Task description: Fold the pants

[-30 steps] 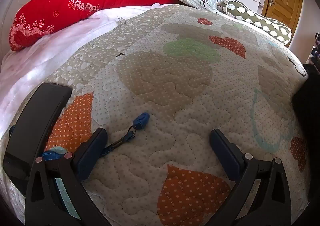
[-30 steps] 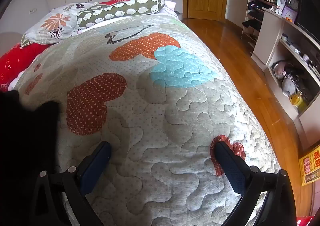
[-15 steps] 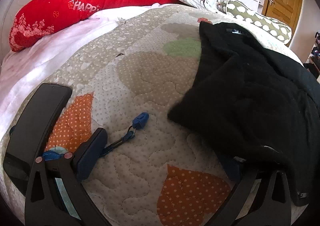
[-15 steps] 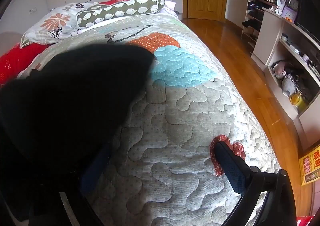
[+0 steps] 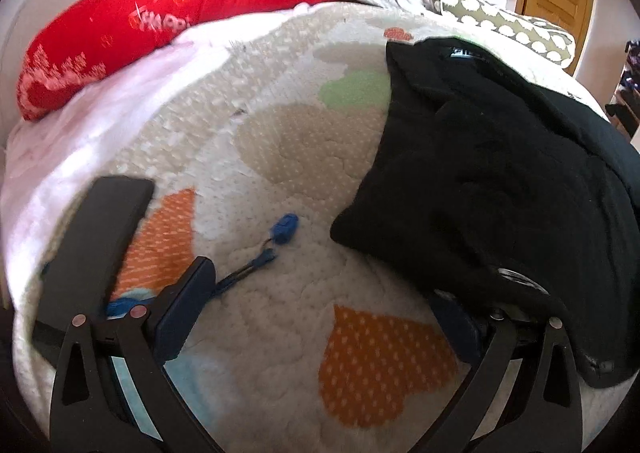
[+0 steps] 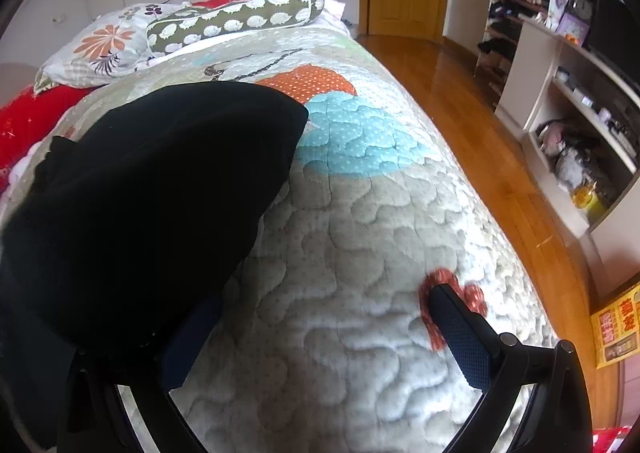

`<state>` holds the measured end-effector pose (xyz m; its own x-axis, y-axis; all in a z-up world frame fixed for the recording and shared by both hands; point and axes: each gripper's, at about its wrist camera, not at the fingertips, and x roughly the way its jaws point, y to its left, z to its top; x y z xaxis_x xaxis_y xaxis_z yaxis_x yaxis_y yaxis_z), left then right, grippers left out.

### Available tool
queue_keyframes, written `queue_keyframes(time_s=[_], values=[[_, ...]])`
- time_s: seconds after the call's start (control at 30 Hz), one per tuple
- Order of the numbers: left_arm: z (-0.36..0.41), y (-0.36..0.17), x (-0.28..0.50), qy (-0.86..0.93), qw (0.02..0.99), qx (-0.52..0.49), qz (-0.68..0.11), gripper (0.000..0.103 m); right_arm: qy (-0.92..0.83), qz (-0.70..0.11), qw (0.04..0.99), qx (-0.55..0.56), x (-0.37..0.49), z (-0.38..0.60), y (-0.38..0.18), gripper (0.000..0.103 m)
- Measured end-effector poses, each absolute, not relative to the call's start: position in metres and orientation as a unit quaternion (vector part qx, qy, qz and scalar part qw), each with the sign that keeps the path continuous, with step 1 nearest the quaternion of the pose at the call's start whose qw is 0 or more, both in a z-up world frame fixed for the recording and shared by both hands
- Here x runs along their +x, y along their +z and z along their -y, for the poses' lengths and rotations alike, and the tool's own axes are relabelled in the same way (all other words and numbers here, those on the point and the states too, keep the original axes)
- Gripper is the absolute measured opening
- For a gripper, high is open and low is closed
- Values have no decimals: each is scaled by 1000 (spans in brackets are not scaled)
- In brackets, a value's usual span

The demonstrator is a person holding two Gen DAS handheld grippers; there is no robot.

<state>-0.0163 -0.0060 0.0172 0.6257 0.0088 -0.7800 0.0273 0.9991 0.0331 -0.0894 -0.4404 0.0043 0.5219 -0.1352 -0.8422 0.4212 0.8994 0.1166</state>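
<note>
Since the crumpled black fabric pants (image 5: 500, 181) lie bunched on the quilted heart-patterned bedspread (image 5: 280, 157) at 2 o'clock, we've got both the left gripper (image 5: 320, 317) and right gripper (image 6: 316, 341) spread wide, holding nothing, probably ready to flatten them first.

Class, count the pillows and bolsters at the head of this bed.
3. A red bolster on the left, a floral pillow in the middle, a green patterned bolster toward the door. Others may be hidden behind them.
</note>
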Motion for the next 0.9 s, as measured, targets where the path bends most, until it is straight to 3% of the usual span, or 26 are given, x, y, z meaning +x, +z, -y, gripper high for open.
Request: queue_keyframes(time_s=[0.03, 0.4, 0.9], values=[[3, 24, -23, -6, 907, 10, -422, 102, -163, -454, 861, 160, -98, 440, 9, 93], [10, 86, -64, -27, 944, 16, -328, 102, -95, -368, 905, 192, -153, 404, 79, 93], [51, 102, -59, -83, 934, 21, -346, 102, -49, -351, 921, 163, -136, 370, 97, 93]])
